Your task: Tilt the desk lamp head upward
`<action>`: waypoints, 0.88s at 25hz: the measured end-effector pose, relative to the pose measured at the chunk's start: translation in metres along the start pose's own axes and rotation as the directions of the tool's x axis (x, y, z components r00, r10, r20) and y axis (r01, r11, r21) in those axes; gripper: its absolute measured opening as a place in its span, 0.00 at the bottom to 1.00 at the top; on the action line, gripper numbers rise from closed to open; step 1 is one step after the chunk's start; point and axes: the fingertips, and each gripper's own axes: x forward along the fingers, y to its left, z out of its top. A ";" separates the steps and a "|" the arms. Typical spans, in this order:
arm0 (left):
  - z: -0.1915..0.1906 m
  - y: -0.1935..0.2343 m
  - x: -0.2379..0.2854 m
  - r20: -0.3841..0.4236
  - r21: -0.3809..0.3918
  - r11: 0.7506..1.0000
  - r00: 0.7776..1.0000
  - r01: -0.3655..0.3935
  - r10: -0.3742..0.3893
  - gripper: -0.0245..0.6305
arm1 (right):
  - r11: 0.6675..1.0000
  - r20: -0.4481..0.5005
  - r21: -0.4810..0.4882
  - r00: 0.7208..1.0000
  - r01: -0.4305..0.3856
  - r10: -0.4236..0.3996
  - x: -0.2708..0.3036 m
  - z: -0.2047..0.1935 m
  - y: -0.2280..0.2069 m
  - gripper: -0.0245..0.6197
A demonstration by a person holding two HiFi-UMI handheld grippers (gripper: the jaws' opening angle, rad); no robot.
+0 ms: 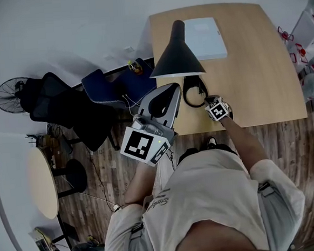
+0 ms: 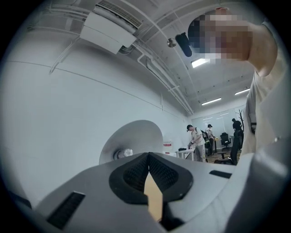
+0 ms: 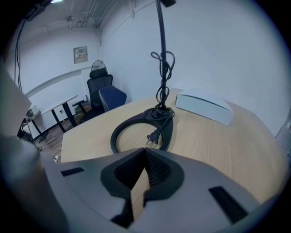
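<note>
The desk lamp's black cone head (image 1: 177, 54) hangs over the wooden desk's left part, opening downward. Its ring base (image 1: 194, 90) lies on the desk, with the cord bundled on it. My left gripper (image 1: 171, 89) is shut, points up, and sits just under the shade's rim. In the left gripper view the shade's pale inside (image 2: 132, 139) and bulb (image 2: 123, 153) show right beyond the shut left gripper (image 2: 148, 157); contact cannot be told. My right gripper (image 1: 208, 100) is shut and empty beside the ring base (image 3: 140, 131). Ahead of the right gripper (image 3: 145, 153) are the plug (image 3: 153, 136) and thin stem (image 3: 161, 54).
A white box (image 1: 206, 37) lies at the desk's far side, behind the lamp. The wooden desk (image 1: 262, 81) has its near edge by my body. Dark office chairs (image 1: 97, 89) and a fan (image 1: 9, 93) stand left of it. A round table (image 1: 42, 182) is lower left.
</note>
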 end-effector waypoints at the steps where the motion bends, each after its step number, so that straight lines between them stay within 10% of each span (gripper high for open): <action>1: -0.004 0.002 -0.004 -0.009 -0.010 1.000 1.000 0.008 -0.008 0.06 | 1.000 0.028 0.019 0.999 0.016 -0.017 -0.001 0.001 0.000 0.03; 22: -0.128 0.014 -0.059 -0.176 -0.246 0.967 0.979 0.058 -0.104 0.06 | 0.993 0.251 -0.026 0.963 0.113 -0.103 -0.158 0.067 0.090 0.03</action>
